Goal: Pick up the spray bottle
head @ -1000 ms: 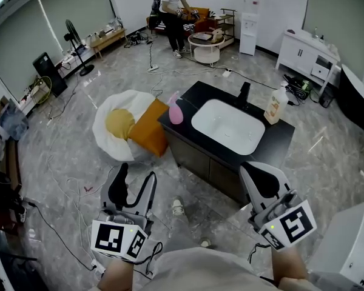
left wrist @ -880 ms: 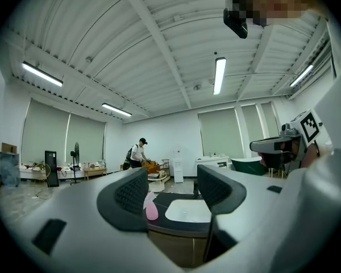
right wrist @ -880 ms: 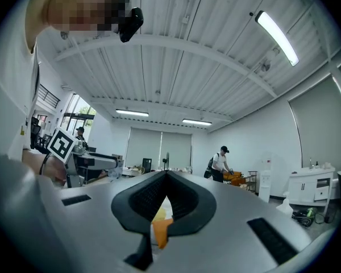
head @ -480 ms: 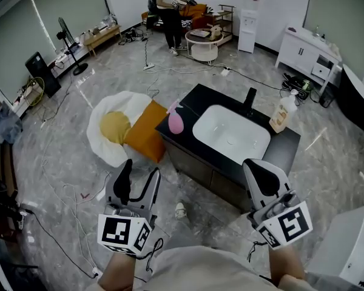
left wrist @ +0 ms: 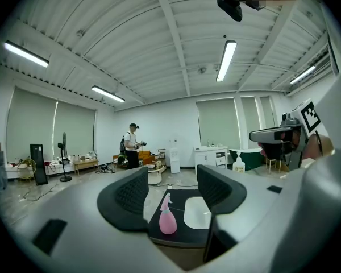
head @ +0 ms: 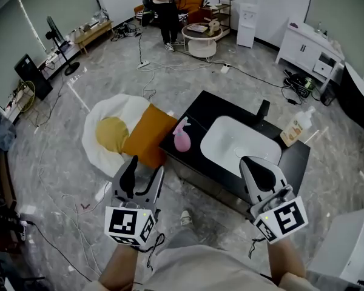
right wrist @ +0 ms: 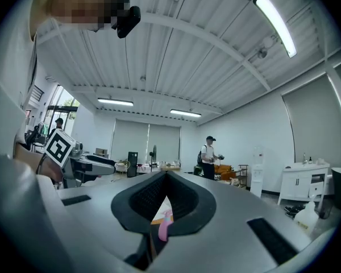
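The pink spray bottle (head: 182,140) stands upright at the left end of the black counter (head: 197,114), beside the white sink basin (head: 239,145). My left gripper (head: 143,171) is open and held in the air short of the counter, a little left of the bottle. In the left gripper view the spray bottle (left wrist: 167,219) shows far off between the spread jaws of that gripper (left wrist: 171,191). My right gripper (head: 255,167) is shut on nothing, in front of the sink. The right gripper view shows a sliver of the bottle (right wrist: 164,228) below the closed right gripper (right wrist: 165,197).
A soap bottle (head: 295,128) and a black faucet (head: 262,110) stand at the counter's far right. A white and yellow beanbag (head: 109,133) with an orange cushion (head: 148,135) lies left of the counter. Cables cross the floor. A person (head: 158,5) stands far back by a round table (head: 201,38).
The counter and bottle have come nearer and lower in the head view. Both grippers now sit closer to the counter's front edge. Their jaw states are unchanged.
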